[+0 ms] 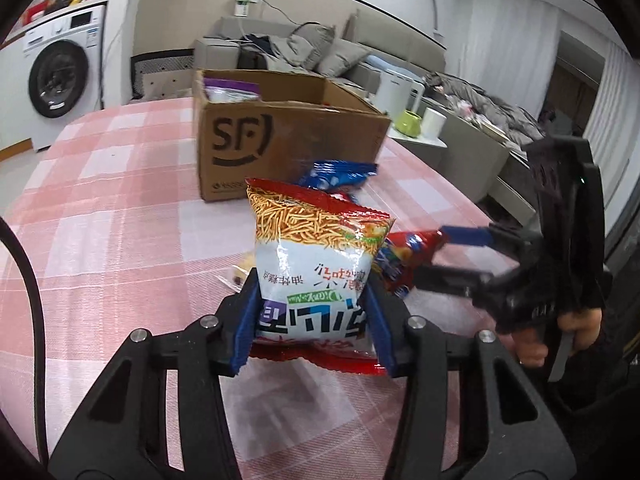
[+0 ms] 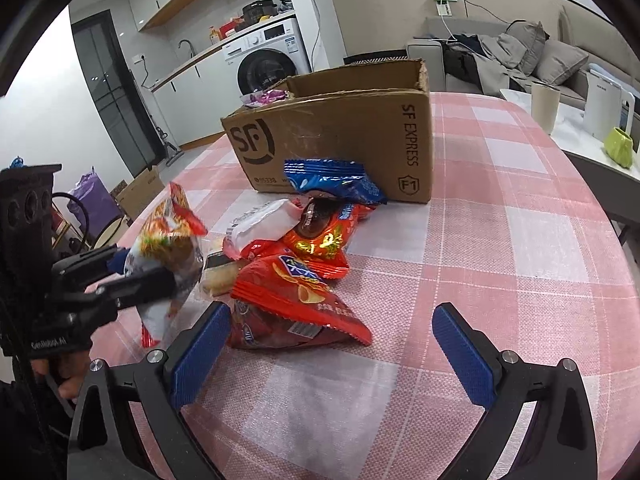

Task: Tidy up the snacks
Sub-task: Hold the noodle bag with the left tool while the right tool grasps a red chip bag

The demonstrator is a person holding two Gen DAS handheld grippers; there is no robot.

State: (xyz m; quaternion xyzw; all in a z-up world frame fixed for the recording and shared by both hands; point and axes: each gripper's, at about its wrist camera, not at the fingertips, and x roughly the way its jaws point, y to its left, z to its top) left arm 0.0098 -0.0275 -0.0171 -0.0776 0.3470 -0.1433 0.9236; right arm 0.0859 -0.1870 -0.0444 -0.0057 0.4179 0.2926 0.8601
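Left gripper (image 1: 310,312) was clenched on the noodle-snack bag (image 1: 316,256), held upright, long axis pointing at the cardboard box (image 1: 288,140) beyond. Right gripper (image 2: 328,344) stood released around the red chip bag (image 2: 296,304), nearer the snack pile.

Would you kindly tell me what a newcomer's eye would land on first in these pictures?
First, the noodle-snack bag clamped upright in the left gripper, right in the foreground. Behind it on the pink checked tablecloth stands an open SF Express cardboard box, with a heap of snack packets before the open right gripper.
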